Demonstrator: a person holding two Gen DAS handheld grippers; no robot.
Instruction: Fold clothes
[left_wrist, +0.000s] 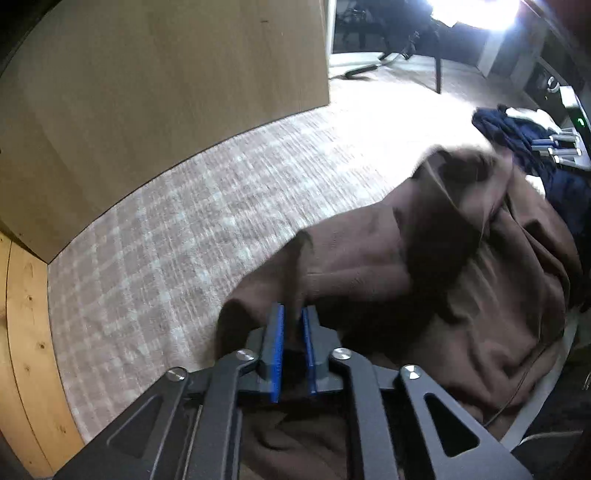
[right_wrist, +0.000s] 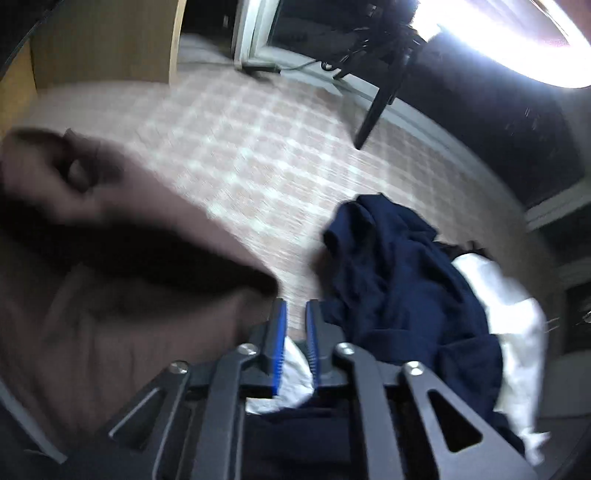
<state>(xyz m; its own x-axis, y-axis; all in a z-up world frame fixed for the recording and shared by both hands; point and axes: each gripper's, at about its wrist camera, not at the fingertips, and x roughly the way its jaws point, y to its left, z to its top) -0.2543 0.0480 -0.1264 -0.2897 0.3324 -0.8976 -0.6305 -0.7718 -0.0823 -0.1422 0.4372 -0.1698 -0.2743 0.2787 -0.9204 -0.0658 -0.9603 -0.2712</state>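
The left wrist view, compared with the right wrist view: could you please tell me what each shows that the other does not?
Only the left wrist view shows the left tool shut on a raised fold of the brown garment, plus the pine boards at the left edge. Only the right wrist view shows the right tool with a narrow gap between its blue pads, gripping nothing, and white cloth spread beneath the navy garment. Both share the brown garment, the navy garment, the checked carpet and the light wooden panel.
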